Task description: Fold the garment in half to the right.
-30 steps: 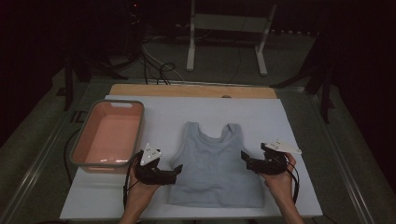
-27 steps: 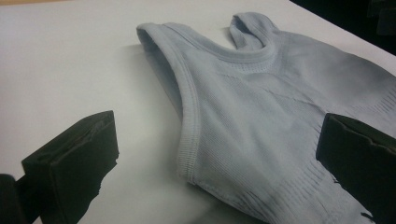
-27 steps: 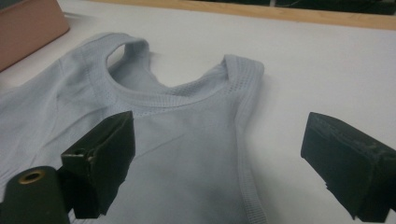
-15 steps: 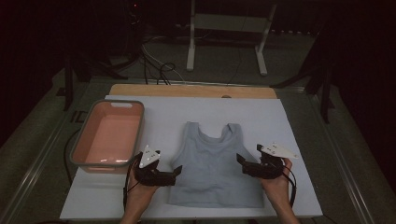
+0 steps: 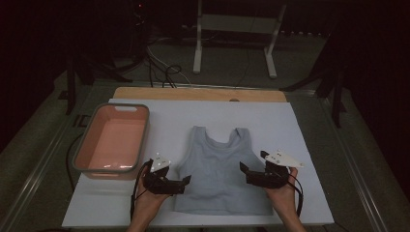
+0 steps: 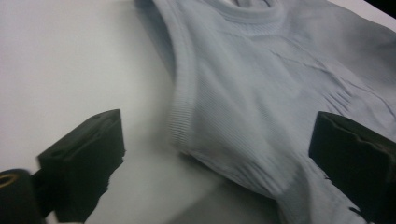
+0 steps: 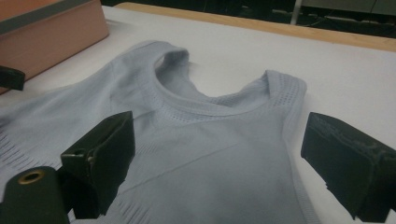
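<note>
Plainly, the risk here is a lopsided or layered pinch. In the high view the grey tank top lies flat, neck away from the person, on the white board beside the pink tub; the left gripper points inward at the garment's left side seam and the right gripper at its right edge below the armhole, each held low by a hand coming in from the bottom with the wrist nearly level. If one side bites sooner or higher than the other, the cloth would likely skew or bunch when moved. In the left gripper view the jaws have just been closing a little yet stand wide, the ribbed armhole hem and side fold of the top between them but not pressed by the pads; a shallow bite there could catch just the upper layer and slip. In the right gripper view the jaws stand wide apart with nothing gripped, straddling the chest and right shoulder strap; closing from this spot might gather a broad fold rather than the edge.
</note>
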